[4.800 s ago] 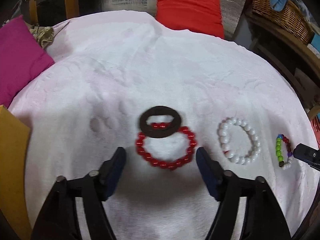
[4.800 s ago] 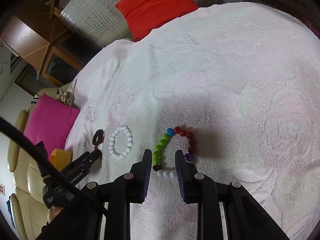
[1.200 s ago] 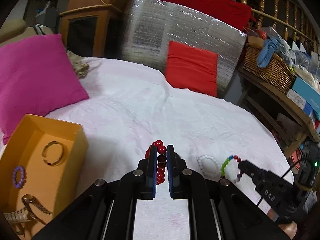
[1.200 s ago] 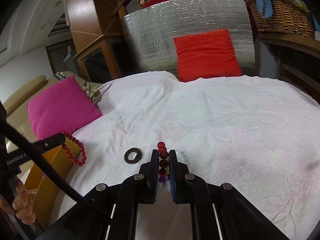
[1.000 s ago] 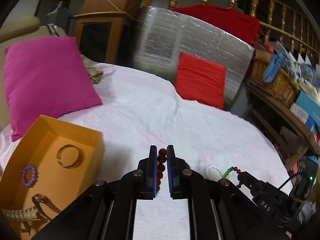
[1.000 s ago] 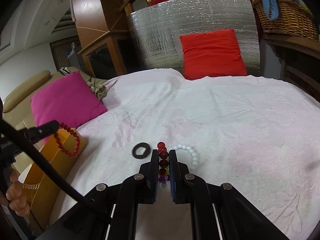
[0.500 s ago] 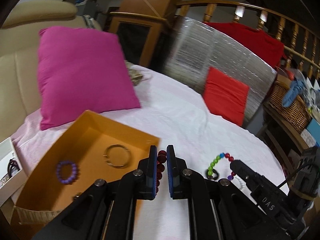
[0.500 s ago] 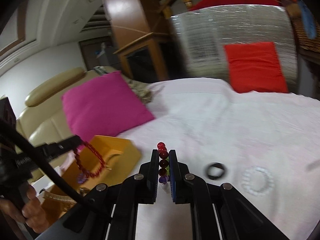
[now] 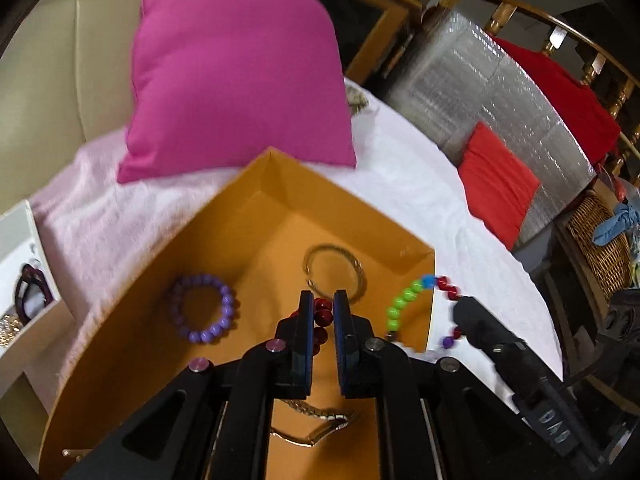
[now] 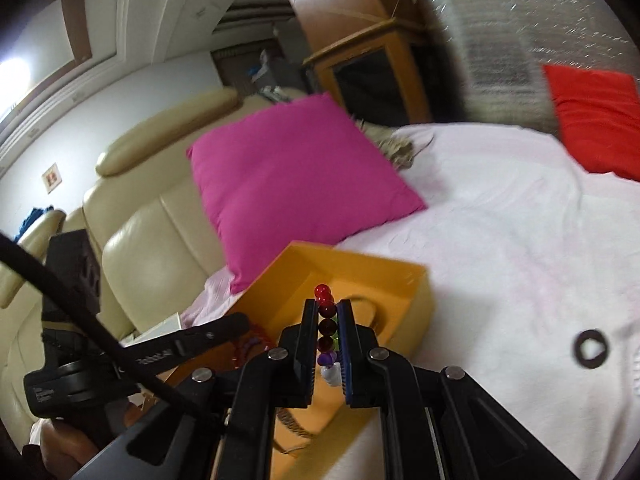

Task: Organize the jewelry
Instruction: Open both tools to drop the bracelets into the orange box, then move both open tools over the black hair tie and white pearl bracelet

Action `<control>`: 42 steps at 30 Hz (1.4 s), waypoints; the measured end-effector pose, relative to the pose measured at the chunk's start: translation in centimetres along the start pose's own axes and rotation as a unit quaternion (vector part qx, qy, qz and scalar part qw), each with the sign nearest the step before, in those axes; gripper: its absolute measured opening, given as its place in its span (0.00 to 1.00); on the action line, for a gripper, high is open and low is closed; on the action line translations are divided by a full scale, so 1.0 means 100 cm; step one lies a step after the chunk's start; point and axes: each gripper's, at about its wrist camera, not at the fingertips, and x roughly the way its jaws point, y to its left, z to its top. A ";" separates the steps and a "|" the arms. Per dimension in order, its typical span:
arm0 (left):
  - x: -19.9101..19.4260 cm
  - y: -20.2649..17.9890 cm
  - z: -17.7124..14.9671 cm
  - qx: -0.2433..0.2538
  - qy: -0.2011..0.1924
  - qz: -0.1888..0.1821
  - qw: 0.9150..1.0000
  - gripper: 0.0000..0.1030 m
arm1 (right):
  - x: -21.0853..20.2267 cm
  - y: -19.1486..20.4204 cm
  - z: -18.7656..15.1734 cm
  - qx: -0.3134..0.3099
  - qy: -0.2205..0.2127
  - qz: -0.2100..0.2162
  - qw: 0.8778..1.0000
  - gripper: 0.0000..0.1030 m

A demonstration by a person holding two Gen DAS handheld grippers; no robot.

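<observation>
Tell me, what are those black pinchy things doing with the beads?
A person is tidying jewelry with two hand-held grippers. The left gripper pinches a red bead bracelet over the orange box, and the right gripper carries a colorful bead bracelet at the box's edge. A purple bracelet and a gold bangle already lie inside. A dark ring waits on the white cloth.

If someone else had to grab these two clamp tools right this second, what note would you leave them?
Left gripper: shut on the red bead bracelet, held over the orange box.
Right gripper: shut on the multicolour bead bracelet, hanging at the box's right edge.
Already in the box: purple bead bracelet, metal bangle, gold chain.
Still out on the white cloth: dark ring; a pale beaded piece beside it is blurred.
Left to do: release both bracelets into the box, then likely fetch the remaining pieces.
</observation>
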 end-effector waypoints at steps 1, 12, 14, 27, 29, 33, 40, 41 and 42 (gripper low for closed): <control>0.001 0.001 -0.001 0.000 0.006 0.001 1.000 0.09 | 0.006 0.002 -0.002 -0.003 0.007 0.000 1.000 0.11; 0.004 0.012 0.000 -0.012 0.006 0.075 0.997 0.34 | 0.027 -0.012 -0.005 0.020 0.047 -0.032 0.998 0.25; -0.001 0.010 0.001 -0.011 -0.010 0.084 0.996 0.34 | 0.018 -0.019 -0.002 0.025 0.030 -0.033 0.999 0.30; -0.012 -0.097 -0.013 0.126 -0.100 0.110 0.981 0.60 | -0.069 -0.082 -0.001 0.038 -0.014 -0.099 0.994 0.30; -0.010 -0.125 -0.022 0.164 -0.109 0.109 0.974 0.63 | -0.087 -0.095 -0.001 0.043 -0.019 -0.114 0.992 0.30; -0.004 -0.170 -0.040 0.238 -0.128 0.120 0.955 0.66 | -0.127 -0.126 -0.004 0.055 -0.032 -0.152 0.986 0.30; 0.016 -0.217 -0.065 0.300 -0.122 0.114 0.939 0.72 | -0.187 -0.181 -0.023 0.093 -0.044 -0.204 0.974 0.30; 0.020 -0.222 -0.067 0.305 -0.117 0.114 0.938 0.72 | -0.193 -0.188 -0.026 0.097 -0.045 -0.211 0.972 0.30; 0.023 -0.225 -0.069 0.308 -0.114 0.115 0.937 0.73 | -0.198 -0.194 -0.029 0.102 -0.045 -0.216 0.970 0.30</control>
